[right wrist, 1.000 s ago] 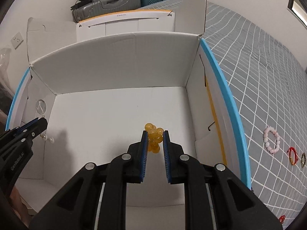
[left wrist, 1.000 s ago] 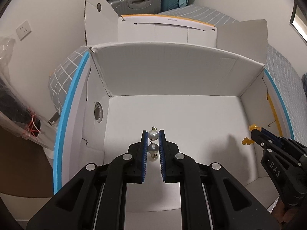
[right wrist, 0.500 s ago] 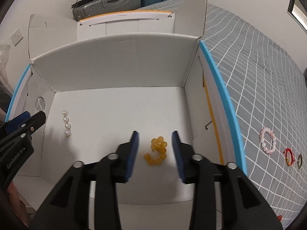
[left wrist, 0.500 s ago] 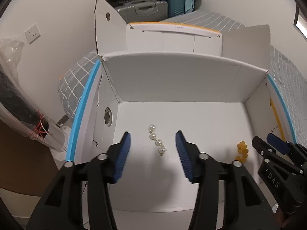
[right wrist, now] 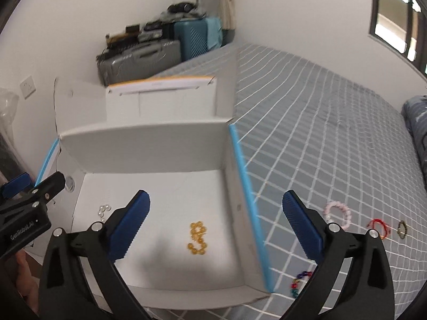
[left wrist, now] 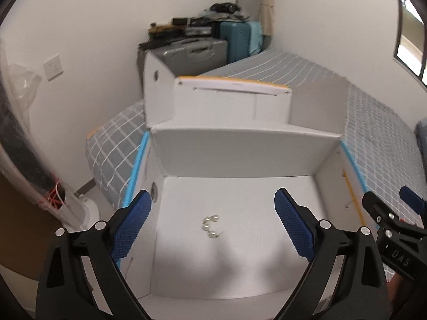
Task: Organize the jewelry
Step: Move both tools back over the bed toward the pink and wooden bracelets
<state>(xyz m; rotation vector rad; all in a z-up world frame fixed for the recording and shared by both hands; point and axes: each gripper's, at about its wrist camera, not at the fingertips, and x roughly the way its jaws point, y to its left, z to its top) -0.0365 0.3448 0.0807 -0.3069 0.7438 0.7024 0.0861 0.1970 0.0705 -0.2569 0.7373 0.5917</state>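
Both black two-finger grippers hang above the open white cardboard box with blue-taped edges [right wrist: 241, 170], which sits on the grey bed cover with a white grid pattern [right wrist: 333, 133]. The left gripper [left wrist: 213, 221] has its blue-padded fingers [left wrist: 132, 224] spread wide and holds nothing; on the box floor between them lies the short string of white pearl beads [left wrist: 209, 225], curled into a small hook shape. The right gripper [right wrist: 214, 225] is just as wide apart and just as empty, and the strand of amber-yellow beads [right wrist: 197, 237] lies bunched on the box floor between its fingers, well apart from the pearls (which show near the left wall in that view [right wrist: 102, 210]). Outside the box, on the bed cover to the right, lie a pale pink bead bracelet [right wrist: 337, 213], a red cord bracelet [right wrist: 379, 226], a small dark bead ring [right wrist: 402, 228] and, near the box corner, a multicoloured bead bracelet [right wrist: 300, 282], partly hidden behind the right gripper's finger.
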